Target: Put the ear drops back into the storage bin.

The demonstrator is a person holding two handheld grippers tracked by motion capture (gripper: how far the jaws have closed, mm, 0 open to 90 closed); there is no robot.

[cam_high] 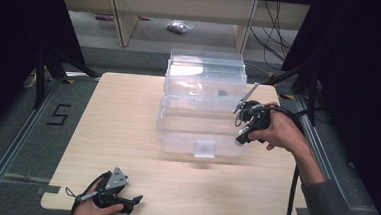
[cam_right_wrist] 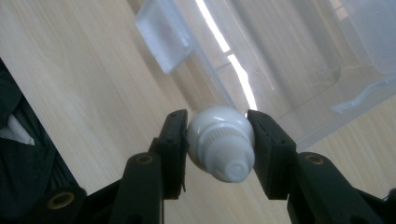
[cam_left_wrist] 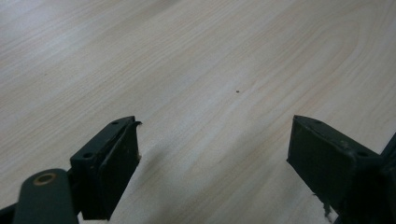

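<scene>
Right tongs (cam_right_wrist: 219, 149) pinching white knob (cam_right_wrist: 220, 142), beside clear bin (cam_high: 201, 108).
Held just off bin's right front corner; left tongs (cam_left_wrist: 212, 158) spread, well apart on counter (cam_high: 122, 133).

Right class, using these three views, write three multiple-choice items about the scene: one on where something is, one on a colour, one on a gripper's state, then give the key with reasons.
1. Where is the clear plastic box?
A. on the floor
B. on the wooden table
C. in the person's left hand

2. What colour is the small bulb-shaped object?
A. white
B. red
C. green

3. How does the left gripper stand?
A. shut on the box
B. shut on a cloth
C. open, holding nothing

Key: B, the box rests mid-table in the high view; A, the object is white between the right gripper pads; C, the jaws are wide apart over bare wood.
</scene>
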